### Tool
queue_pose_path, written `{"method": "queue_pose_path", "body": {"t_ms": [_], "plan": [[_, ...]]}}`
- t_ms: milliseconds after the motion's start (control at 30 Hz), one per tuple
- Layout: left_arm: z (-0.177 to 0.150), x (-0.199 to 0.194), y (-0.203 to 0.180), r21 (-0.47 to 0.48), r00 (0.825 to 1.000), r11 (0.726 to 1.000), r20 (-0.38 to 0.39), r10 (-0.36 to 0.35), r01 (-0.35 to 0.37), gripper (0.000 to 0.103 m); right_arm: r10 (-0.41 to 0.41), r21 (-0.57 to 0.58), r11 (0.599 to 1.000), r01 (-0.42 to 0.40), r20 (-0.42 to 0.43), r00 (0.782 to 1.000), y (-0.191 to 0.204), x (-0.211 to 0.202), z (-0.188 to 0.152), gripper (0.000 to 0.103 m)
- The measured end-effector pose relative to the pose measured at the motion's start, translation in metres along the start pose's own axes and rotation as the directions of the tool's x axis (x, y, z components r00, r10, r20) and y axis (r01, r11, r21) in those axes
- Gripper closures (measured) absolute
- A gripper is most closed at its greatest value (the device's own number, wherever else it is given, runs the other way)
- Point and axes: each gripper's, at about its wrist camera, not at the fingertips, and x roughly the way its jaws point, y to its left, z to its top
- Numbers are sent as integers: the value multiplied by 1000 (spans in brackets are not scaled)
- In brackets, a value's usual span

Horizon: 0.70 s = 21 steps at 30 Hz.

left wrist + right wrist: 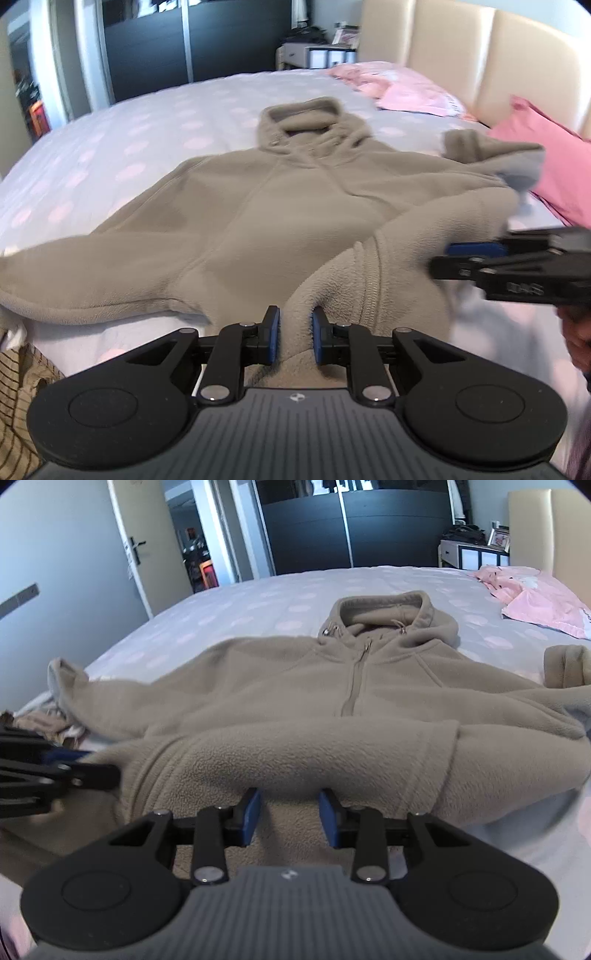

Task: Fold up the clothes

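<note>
A beige fleece zip hoodie (258, 206) (295, 686) lies front up on the bed, its hood at the far end. The bottom hem is lifted and rolled over toward the chest. My left gripper (295, 332) is shut on a bunched ridge of that hem beside the zip. It also shows blurred at the left edge of the right wrist view (85, 771). My right gripper (290, 814) is shut on a thick fold of the hem. In the left wrist view it enters from the right (469, 258), with a hand behind it. One sleeve (74, 686) trails off to the left.
The bed cover (110, 147) is white with pale pink dots. Pink pillows (554, 166) and pink cloth (535, 594) lie by the cream headboard (480, 44). Striped fabric (22, 398) sits at the near left bed edge. A dark wardrobe (351, 528) and a door (147, 542) stand beyond.
</note>
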Motion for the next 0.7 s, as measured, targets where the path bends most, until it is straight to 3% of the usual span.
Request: {"method": "queue_pose_path", "body": {"t_ms": [67, 167, 233, 433, 700], "plan": [[1, 11, 6, -4, 1000, 1000, -9, 21, -21, 87, -23, -12, 1000, 23, 18, 1000, -1, 1, 1, 64], [-2, 29, 12, 12, 998, 999, -26, 50, -49, 86, -81, -33, 996, 82, 31, 996, -8, -4, -5, 53], [-4, 41, 15, 22, 997, 997, -36, 70, -70, 85, -107, -24, 994, 107, -5, 994, -21, -6, -13, 51], [-5, 62, 13, 44, 992, 993, -51, 111, -109, 82, -181, 112, 974, 196, -127, 975, -74, 11, -31, 51], [1, 39, 21, -16, 996, 996, -24, 88, -88, 76, -175, 133, 973, 190, -120, 977, -77, 51, -3, 56]]}}
